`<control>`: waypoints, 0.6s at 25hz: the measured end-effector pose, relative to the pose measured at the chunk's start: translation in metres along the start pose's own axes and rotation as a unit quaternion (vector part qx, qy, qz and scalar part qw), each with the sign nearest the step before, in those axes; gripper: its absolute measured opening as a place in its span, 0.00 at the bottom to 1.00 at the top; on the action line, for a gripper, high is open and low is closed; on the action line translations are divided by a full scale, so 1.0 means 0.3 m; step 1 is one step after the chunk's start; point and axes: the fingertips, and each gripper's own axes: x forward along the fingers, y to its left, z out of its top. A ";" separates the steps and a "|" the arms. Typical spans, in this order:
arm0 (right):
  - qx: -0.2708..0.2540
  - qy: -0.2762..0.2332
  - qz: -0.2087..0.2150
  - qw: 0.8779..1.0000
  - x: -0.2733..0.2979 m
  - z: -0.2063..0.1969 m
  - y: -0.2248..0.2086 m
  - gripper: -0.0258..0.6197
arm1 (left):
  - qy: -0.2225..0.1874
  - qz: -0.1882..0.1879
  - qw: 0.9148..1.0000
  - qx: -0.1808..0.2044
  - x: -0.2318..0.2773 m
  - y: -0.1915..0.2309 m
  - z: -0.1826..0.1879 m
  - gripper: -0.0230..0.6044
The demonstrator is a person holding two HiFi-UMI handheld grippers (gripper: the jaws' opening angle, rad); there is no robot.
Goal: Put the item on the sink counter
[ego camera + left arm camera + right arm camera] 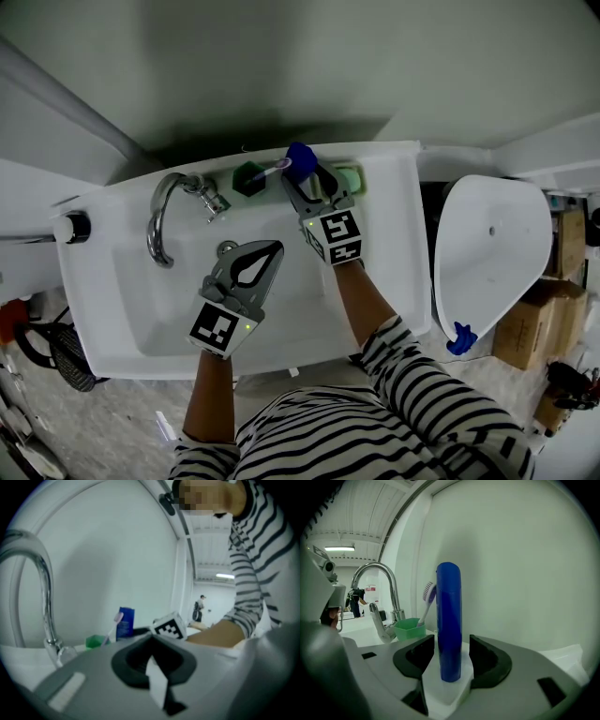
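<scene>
blue bottle upright on sink counter, between right gripper jaws, which stand apart, gap on one side. left gripper closed, empty. bottle label seemingly pale print, too blurred to read.

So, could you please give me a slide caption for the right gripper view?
Blue tube standing upright between the open right tongs; green cup, toothbrush and faucet behind.

Counter w/ faucet, green cup, blue bottle, maybe soap dish.
</scene>
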 end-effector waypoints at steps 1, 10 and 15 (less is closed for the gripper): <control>-0.001 -0.001 0.002 1.000 -0.005 0.004 0.002 0.37 | -0.001 0.003 1.000 -0.001 0.001 0.005 0.003 0.05; -0.007 0.007 0.007 1.000 -0.078 0.004 0.022 0.37 | -0.022 0.014 1.000 -0.011 0.012 0.019 0.040 0.05; -0.007 0.005 0.006 1.000 -0.153 0.027 0.028 0.37 | -0.030 0.020 0.999 -0.014 0.002 0.005 0.057 0.05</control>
